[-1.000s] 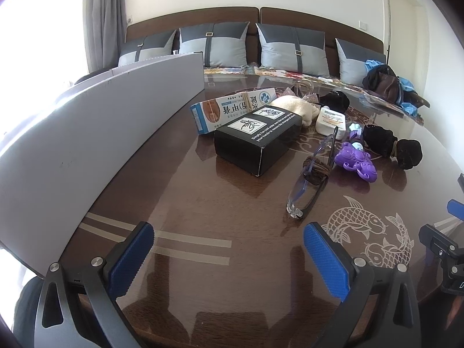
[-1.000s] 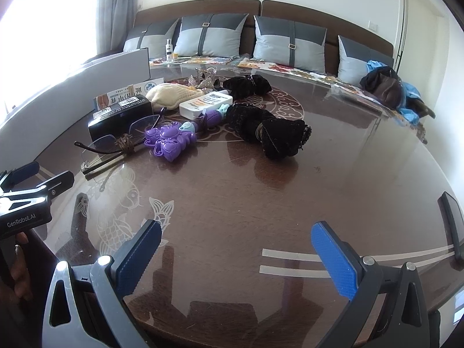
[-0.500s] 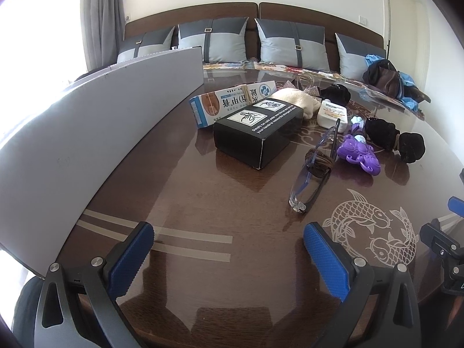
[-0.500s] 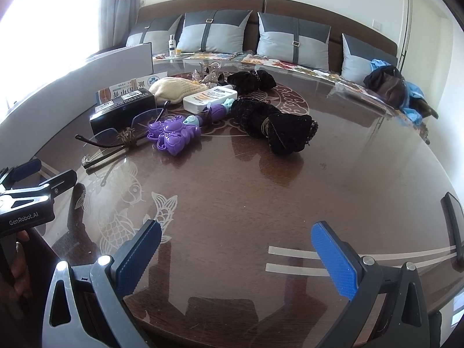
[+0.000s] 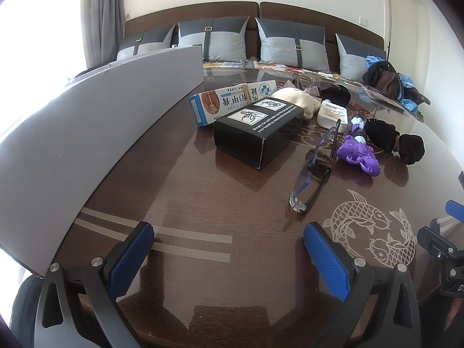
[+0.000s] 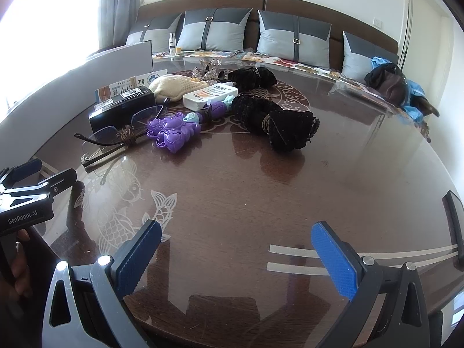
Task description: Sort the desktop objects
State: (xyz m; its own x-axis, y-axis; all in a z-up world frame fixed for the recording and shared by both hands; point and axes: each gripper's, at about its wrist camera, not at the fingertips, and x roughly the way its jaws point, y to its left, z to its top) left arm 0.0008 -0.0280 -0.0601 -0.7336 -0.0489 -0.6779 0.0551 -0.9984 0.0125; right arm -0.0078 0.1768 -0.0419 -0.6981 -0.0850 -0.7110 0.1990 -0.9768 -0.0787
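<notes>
While both jaws gape empty, the left gripper (image 5: 229,253) faces the black box (image 5: 256,133) at twelve o'clock, the right gripper (image 6: 236,253) the toy (image 6: 172,130) at eleven.

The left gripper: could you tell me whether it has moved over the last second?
Yes. The left gripper has eased forward and a little right: the fish inlay and black box sit lower and nearer in its view.

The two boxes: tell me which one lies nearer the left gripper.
The black box with white pictogram labels. It lies closer to the open left gripper; the white-and-blue printed carton leans just behind it, toward the grey board.
</notes>
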